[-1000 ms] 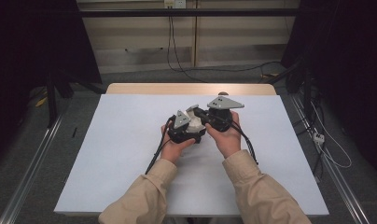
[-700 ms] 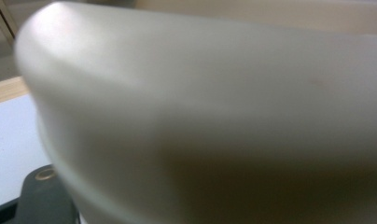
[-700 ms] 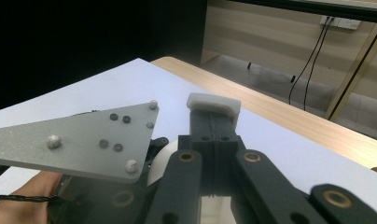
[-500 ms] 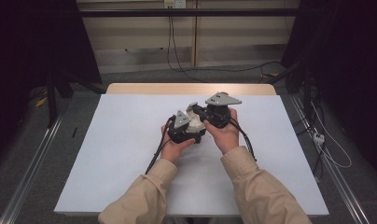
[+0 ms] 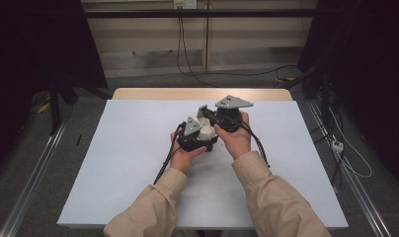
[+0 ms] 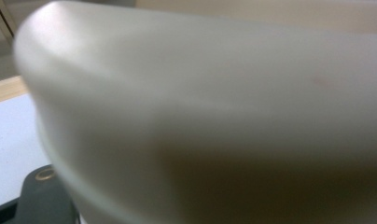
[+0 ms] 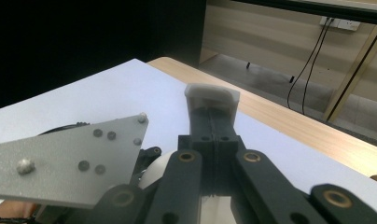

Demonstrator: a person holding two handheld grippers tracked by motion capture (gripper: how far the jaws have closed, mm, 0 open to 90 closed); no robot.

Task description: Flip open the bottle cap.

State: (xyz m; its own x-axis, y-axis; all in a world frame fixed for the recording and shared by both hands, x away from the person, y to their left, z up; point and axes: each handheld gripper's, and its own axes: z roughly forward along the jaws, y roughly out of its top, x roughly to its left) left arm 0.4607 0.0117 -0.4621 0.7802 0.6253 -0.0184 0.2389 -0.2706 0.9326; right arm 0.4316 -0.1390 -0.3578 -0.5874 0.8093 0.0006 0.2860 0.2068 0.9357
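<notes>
Two hands hold the grippers close together over the middle of the white table (image 5: pixel 113 168). A rounded white object (image 5: pixel 206 131) sits right at the front of my left gripper (image 5: pixel 200 139). In the left gripper view that white object (image 6: pixel 200 112) is blurred and so close that it hides the jaws, apart from a bit of black linkage (image 6: pixel 42 198) at the lower left. My right gripper (image 5: pixel 203 109) lies just above and behind the left one. Its jaws are shut with nothing between them, and the gripper (image 7: pixel 212 100) points toward the table's far edge.
The left gripper's grey three-cornered plate (image 7: pixel 70 161) is next to the right jaws. A wooden strip (image 5: pixel 202 94) runs along the table's far edge. Cables (image 5: pixel 259 145) trail from both grippers toward the person. Dark stands flank the table, and metal rails (image 5: pixel 32 187) run along the floor.
</notes>
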